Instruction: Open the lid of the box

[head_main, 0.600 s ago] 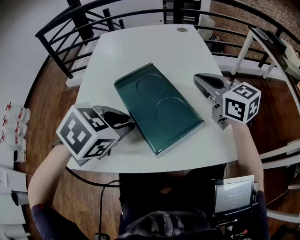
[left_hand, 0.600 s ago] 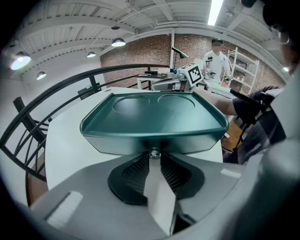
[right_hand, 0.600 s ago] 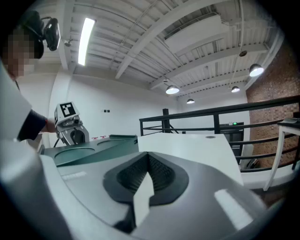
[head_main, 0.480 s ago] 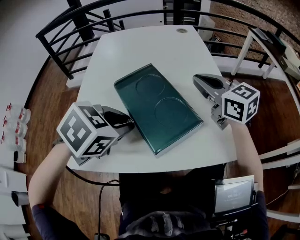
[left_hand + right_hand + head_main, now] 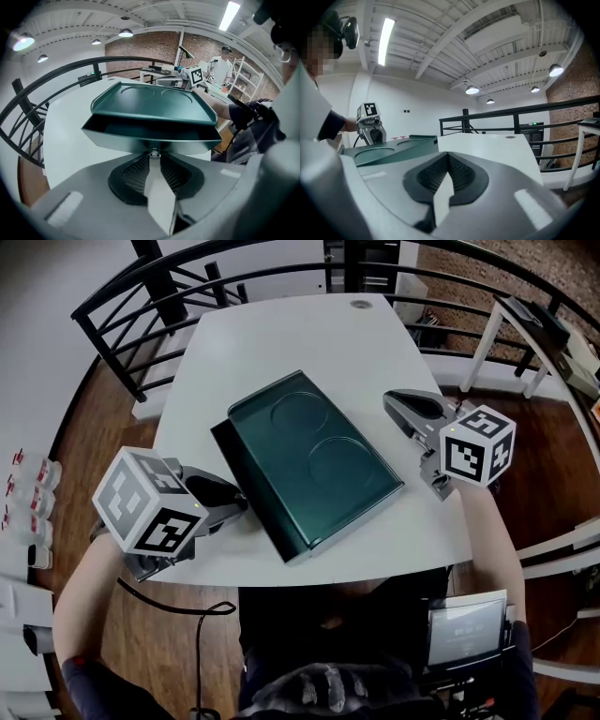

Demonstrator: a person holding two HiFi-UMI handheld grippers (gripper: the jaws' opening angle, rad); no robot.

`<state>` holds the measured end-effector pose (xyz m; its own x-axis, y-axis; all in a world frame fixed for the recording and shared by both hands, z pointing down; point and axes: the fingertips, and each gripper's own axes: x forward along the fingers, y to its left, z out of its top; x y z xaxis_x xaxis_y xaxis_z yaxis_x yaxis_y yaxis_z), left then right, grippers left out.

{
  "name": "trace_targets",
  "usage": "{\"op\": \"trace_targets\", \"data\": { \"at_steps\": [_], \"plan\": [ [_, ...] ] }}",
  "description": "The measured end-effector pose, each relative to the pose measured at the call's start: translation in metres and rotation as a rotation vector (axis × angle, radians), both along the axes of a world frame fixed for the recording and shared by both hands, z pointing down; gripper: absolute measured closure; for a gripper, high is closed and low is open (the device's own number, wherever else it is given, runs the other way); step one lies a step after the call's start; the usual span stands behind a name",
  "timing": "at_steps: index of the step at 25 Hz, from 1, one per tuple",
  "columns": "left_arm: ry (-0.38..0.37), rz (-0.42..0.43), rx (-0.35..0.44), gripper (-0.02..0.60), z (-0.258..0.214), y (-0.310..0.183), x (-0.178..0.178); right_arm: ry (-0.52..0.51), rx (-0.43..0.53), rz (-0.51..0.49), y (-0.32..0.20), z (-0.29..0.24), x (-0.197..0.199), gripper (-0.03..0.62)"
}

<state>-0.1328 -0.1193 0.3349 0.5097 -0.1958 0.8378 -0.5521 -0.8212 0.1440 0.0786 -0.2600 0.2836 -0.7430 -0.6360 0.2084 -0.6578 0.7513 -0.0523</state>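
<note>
A flat dark green box lies at a slant on the white table. Its lid, with two round dents, is raised along its left edge, and a dark opening shows beneath. In the left gripper view the lid hangs over a dark gap. My left gripper is shut, its tips touching the lower edge of the box's near side. My right gripper is shut and holds nothing, just right of the box and apart from it. From the right gripper view the box lies to the left.
A black curved railing runs round the table's far side. A white side table stands at the right over the wooden floor. Small bottles line the left edge. A person stands far behind the box.
The lid's left edge has come up and a dark gap now shows under it. My left gripper has drawn back to the left and toward me. The right gripper has hardly moved.
</note>
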Motion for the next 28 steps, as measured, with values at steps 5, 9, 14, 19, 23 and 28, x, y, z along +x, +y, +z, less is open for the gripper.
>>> {"op": "trace_targets", "data": {
  "at_steps": [5, 9, 14, 19, 23, 28],
  "plan": [
    [0.015, -0.037, -0.029, 0.491, 0.000, 0.018, -0.028, -0.001, -0.001, 0.002, -0.001, 0.000, 0.002, 0.592],
    [0.017, -0.066, -0.040, 0.491, 0.001, 0.029, -0.045, -0.002, -0.001, 0.007, -0.003, 0.001, 0.005, 0.592],
    [0.031, -0.099, -0.059, 0.491, 0.006, 0.043, -0.060, -0.002, 0.000, 0.013, -0.005, 0.002, 0.010, 0.592],
    [0.112, -0.133, -0.076, 0.491, 0.000, 0.046, -0.066, -0.004, 0.002, 0.017, -0.006, 0.002, 0.011, 0.592],
    [0.126, -0.113, -0.064, 0.487, 0.003, 0.048, -0.068, -0.005, 0.004, 0.020, -0.005, 0.002, 0.010, 0.592],
    [0.100, -0.155, -0.010, 0.559, 0.005, 0.050, -0.092, -0.002, 0.003, 0.020, -0.004, 0.002, 0.010, 0.592]
  ]
}}
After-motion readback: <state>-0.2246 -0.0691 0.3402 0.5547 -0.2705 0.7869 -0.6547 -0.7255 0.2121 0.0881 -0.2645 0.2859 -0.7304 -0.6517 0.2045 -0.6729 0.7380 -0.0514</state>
